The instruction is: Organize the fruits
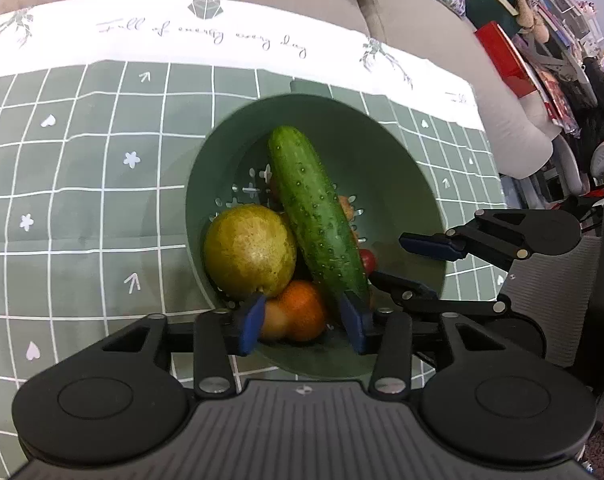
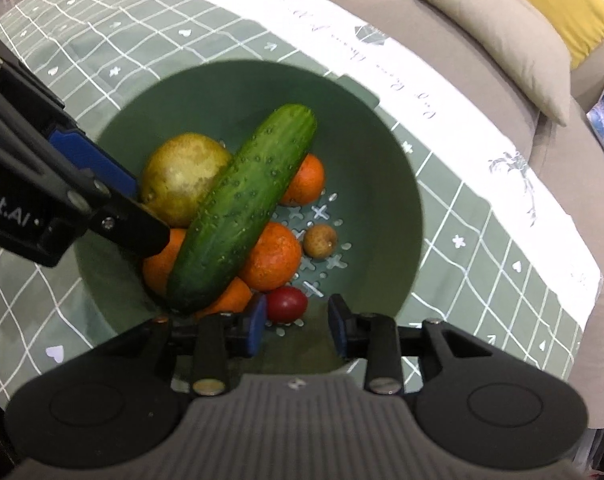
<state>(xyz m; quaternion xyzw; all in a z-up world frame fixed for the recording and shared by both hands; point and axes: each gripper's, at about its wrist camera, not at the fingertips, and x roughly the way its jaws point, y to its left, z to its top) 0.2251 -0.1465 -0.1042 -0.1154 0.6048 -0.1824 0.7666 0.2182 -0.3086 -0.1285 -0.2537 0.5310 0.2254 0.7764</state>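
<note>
We are holding our left tool (image 1: 302, 320) with its blue pads apart and empty above the near rim of the round green plastic colander bowl (image 1: 386, 148), which is sitting on the green grid-patterned table (image 1: 82, 184). A long bumpy green cucumber (image 1: 316, 216) is lying across a yellow-green round fruit (image 1: 250, 250) at nine o'clock and oranges (image 2: 272, 260). Our right tool (image 2: 296, 328), pads also apart and gripping nothing, is hovering just beside a small red fruit (image 2: 287, 305) at six o'clock.
</note>
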